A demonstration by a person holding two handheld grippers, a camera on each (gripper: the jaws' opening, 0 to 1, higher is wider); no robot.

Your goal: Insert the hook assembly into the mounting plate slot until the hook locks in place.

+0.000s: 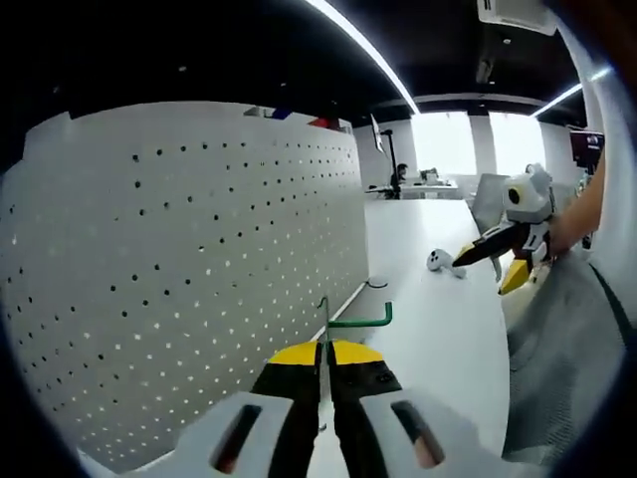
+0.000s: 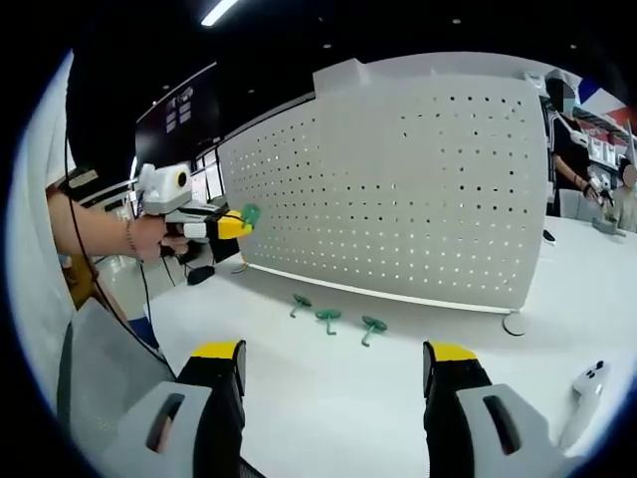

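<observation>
In the left gripper view, my left gripper point(image 1: 325, 351) is clenched on a green hook point(image 1: 350, 319). Its yellow-tipped jaws meet on the upright stem, so the lower end of the hook is hidden between them and I cannot make out its base. The bent arm of the hook sticks out to the right above the jaws. The white pegboard point(image 1: 199, 269) fills the left side, standing upright on the white table point(image 1: 438, 319), and the hook is close in front of its lower edge, though I cannot tell whether it touches. Further right my right gripper point(image 1: 508, 244) hangs above the table, and a small white controller point(image 1: 443, 262) lies beyond it. Ceiling light strips run over an open office.

In the right gripper view, my right gripper point(image 2: 333, 363) is released, jaws wide apart with nothing between them. Three more green hooks point(image 2: 328, 319) lie on the table point(image 2: 328, 398) in front of the pegboard point(image 2: 398, 189), near its base. At the left, my hand point(image 2: 149, 237) holds the left gripper point(image 2: 237, 224), with something green at its tip, too small to make out. A white controller point(image 2: 589, 383) is cut off at the right edge. A person point(image 2: 569, 149) stands behind the board.
</observation>
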